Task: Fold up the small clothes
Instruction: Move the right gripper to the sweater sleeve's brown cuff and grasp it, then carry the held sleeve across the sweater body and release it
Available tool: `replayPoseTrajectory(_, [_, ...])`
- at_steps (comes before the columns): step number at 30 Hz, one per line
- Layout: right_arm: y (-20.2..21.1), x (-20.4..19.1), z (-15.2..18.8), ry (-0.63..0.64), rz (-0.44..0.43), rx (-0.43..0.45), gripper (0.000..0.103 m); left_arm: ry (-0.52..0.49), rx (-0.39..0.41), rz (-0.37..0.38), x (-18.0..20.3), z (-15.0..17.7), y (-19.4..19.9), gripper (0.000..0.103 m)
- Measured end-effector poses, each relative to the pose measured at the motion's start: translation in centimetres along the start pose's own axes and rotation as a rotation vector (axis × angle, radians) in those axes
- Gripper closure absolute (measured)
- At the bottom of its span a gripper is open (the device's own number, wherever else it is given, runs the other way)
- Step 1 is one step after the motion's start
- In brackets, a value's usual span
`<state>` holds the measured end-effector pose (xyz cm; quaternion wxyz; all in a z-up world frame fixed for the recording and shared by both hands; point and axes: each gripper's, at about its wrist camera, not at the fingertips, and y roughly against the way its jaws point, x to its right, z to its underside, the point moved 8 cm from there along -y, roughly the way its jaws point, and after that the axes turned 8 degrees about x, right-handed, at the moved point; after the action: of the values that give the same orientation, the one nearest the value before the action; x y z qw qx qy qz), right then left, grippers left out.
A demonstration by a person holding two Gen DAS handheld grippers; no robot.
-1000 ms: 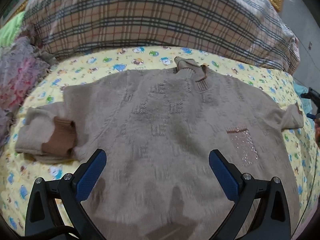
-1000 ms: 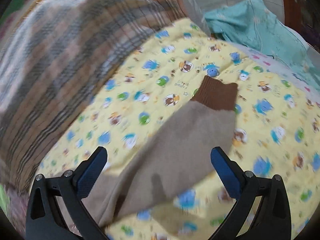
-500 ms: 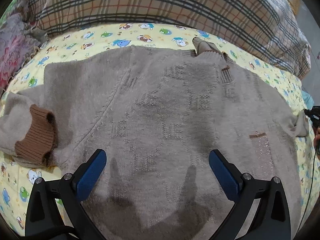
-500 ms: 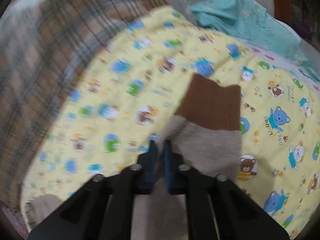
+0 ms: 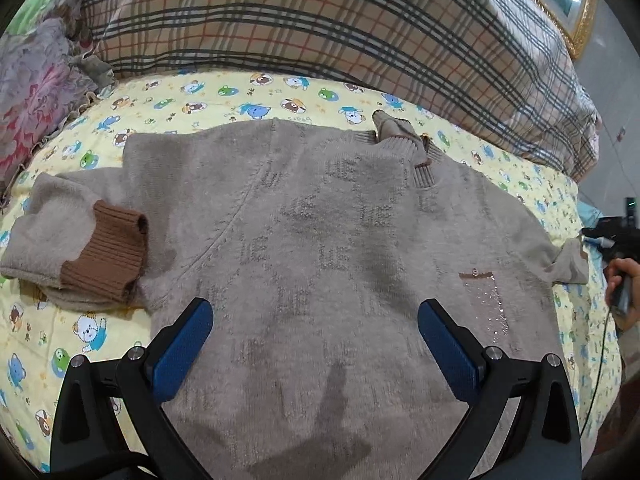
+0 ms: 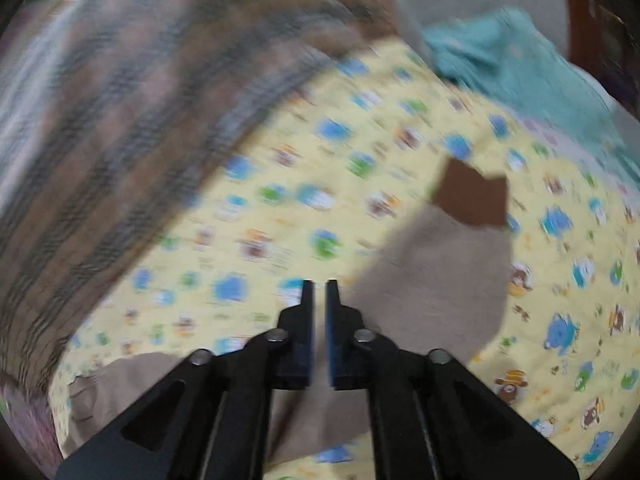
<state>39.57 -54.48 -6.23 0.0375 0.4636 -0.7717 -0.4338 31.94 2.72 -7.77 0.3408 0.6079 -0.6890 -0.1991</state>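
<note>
In front of me a fuzzy beige knit sweater (image 5: 320, 240) with brown ribbed cuffs lies flat, front up, on the bed; its left sleeve (image 5: 76, 248) is folded inward, the other sleeve (image 6: 436, 272) stretched out.

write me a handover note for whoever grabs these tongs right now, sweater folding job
left tongs: open, holding nothing, hovering over the beige sweater.
right tongs: jaws opening, gap narrow, no cloth seen pinched; the view is blurred.
The sweater lies flat, front up, on the yellow cartoon sheet.
Done: folded sleeve doubled back, its brown cuff at the body's edge.
Left to do: outstretched sleeve lies out on the sheet beside the right tongs. Fold it in, then probably fold the body.
</note>
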Motion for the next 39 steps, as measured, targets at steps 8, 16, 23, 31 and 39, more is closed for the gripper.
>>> replayPoseTrajectory(8, [-5.4, 3.1, -0.7, 0.031, 0.245, -0.090, 0.024, 0.013, -0.062, 0.006, -0.4, 1.6, -1.7, 0.001])
replayPoseTrajectory(16, [-5.6, 6.6, -1.1, 0.002, 0.191, -0.065, 0.095, 0.044, -0.061, 0.027, -0.9, 1.7, -1.5, 0.001])
replayPoseTrajectory(23, [3.1, -0.2, -0.6, 0.034, -0.328, 0.081, 0.096, 0.073, -0.024, 0.047, -1.3, 0.6, -0.4, 0.001])
replayPoseTrajectory(31, [13.3, -19.3, 10.9, 0.316, -0.833, -0.001, 0.096, 0.115, 0.007, 0.080, -2.6, 0.5, 2.1, 0.001])
replayPoseTrajectory(39, [13.1, -30.2, 26.0, 0.615, -0.988, -0.265, 0.090, 0.180, -0.032, 0.117, -5.5, 1.8, 2.0, 0.001])
